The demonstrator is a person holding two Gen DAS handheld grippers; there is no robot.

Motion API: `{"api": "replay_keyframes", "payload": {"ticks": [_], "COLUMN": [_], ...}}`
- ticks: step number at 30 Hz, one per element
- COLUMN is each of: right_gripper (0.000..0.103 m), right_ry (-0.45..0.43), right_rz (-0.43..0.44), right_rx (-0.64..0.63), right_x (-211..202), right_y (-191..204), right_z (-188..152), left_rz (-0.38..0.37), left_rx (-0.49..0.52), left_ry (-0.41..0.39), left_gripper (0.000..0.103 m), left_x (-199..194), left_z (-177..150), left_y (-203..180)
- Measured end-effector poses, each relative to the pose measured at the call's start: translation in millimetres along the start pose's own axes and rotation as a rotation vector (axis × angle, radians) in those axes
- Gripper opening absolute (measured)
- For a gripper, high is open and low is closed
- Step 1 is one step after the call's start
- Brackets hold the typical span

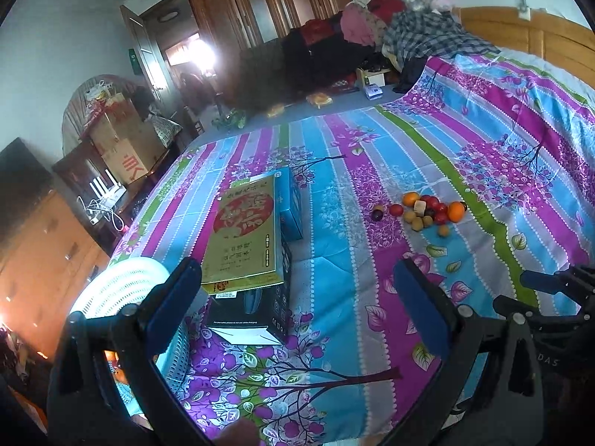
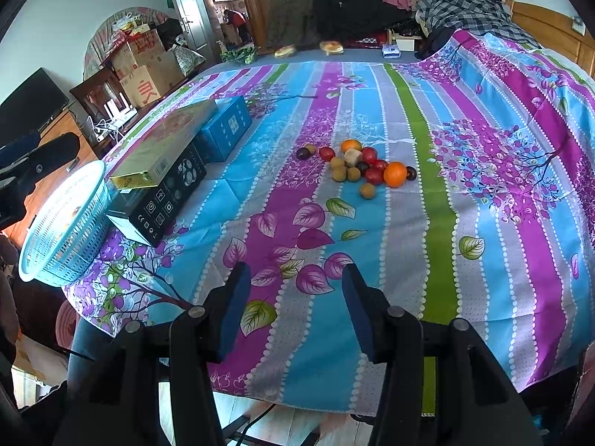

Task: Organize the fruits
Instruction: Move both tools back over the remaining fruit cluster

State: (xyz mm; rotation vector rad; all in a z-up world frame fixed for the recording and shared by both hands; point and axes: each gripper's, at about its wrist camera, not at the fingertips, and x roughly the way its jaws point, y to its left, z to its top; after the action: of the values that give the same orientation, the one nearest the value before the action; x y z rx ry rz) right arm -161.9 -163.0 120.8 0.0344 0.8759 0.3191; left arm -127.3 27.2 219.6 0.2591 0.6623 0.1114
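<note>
Both grippers are just hanging over the near edge of the bed with nothing in them. The right gripper (image 2: 293, 308) has its jaws parted a fair bit, only flowery bedspread (image 2: 420, 230) showing between the blue pads. The left gripper (image 1: 297, 304) is spread wider, also empty; its left finger (image 1: 171, 297) sits in front of the basket rim, though I can't tell whether it touches.

Hard to make out: the pale blue mesh basket (image 1: 122, 290) is blown out by glare in the left wrist view and half hidden behind that finger. There's something orange low inside it, but I can't say what. The right wrist view shows the basket (image 2: 63, 223) whole, tipped up on the bed's left corner against a black box (image 2: 160, 200).

That black box has a gold box (image 2: 163, 148) lying on top and a blue box (image 2: 223, 133) just behind. The left view shows the gold lid's red print; the right one only gets it edge-on.

The fruit pile (image 2: 357, 165) sits mid-bed, well apart from both grippers and the basket: two oranges, red ones, brownish round ones, a couple of dark ones. One pale blocky piece in the middle I can't identify. Clothes are heaped at the far end (image 2: 409, 3).
</note>
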Motion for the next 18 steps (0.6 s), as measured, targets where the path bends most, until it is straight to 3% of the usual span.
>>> {"api": "replay_keyframes", "payload": {"ticks": [14, 18], "right_gripper": [0.055, 0.055], "right_ry": [0.024, 0.028], "right_rz": [0.007, 0.007], "right_rx": [0.007, 0.014], "right_x": [10, 13], "right_y": [-3, -7], "right_z": [-2, -2], "left_rz": [-0.03, -0.082], "left_rx": [0.019, 0.01], "left_ry": [0.056, 0.092], "left_gripper": [0.103, 0.103], "left_x": [13, 22], "left_z": [-3, -6], "left_y": [-8, -10]}}
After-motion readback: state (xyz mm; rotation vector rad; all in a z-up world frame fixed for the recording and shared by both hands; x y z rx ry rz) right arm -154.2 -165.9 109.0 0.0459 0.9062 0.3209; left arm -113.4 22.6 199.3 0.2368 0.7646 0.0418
